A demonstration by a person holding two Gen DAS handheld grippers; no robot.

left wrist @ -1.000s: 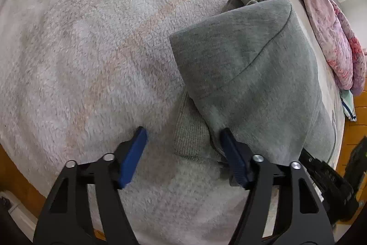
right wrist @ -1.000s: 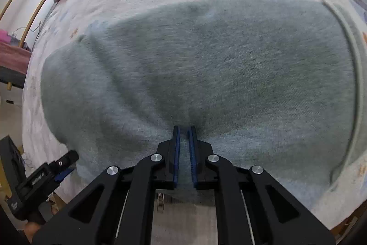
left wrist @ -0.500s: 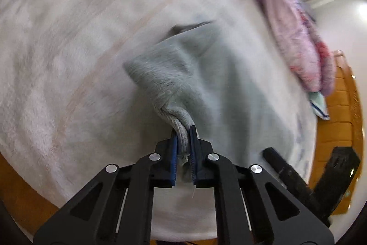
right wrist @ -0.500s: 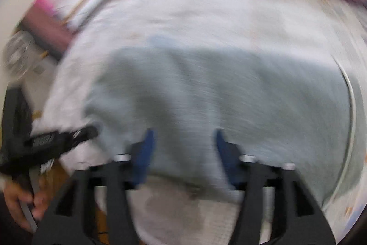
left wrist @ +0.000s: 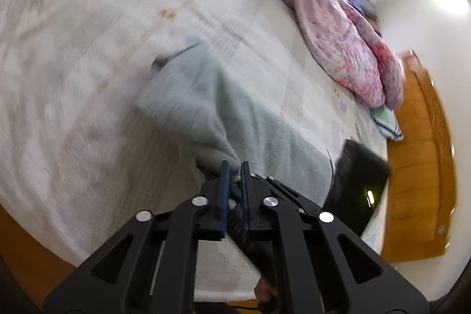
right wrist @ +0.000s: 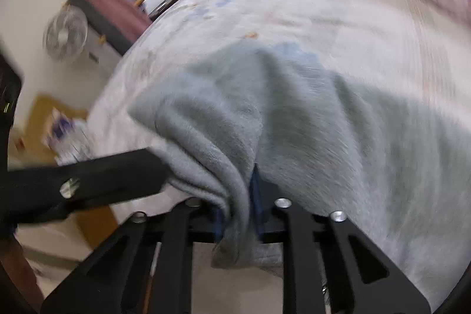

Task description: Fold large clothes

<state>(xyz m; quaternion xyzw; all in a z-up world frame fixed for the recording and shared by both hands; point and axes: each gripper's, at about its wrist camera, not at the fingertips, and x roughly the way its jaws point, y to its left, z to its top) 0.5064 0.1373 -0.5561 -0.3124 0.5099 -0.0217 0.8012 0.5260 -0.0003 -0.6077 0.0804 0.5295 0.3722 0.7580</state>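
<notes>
The grey garment (left wrist: 250, 119) is seen spread on the bed (left wrist: 73, 64), over a pale fleecy blanket, with its near edge lifted off the surface. A bunched corner of it is pinched between the blue pads of the left gripper (left wrist: 234, 167); the log has those fingers easing open a touch, yet only a narrow gap is shown and the cloth is gripped. In the right wrist view, a thick fold of the same garment (right wrist: 323, 119) is clamped by the right gripper (right wrist: 238, 208), its fingers closing and nearly hidden under the draped cloth, a tail of fabric hanging below them.

Across the far side of the bed a purple and pink quilt (left wrist: 332, 28) is heaped, with a small striped cloth (left wrist: 385, 119) at its end. A wooden bed frame (left wrist: 421, 167) is seen to the right. The black body of the other gripper is crossed into each view, close beside the held fold. A white fan (right wrist: 65, 33) is visible by the wall, blurred. The garment's far half is left lying flat.
</notes>
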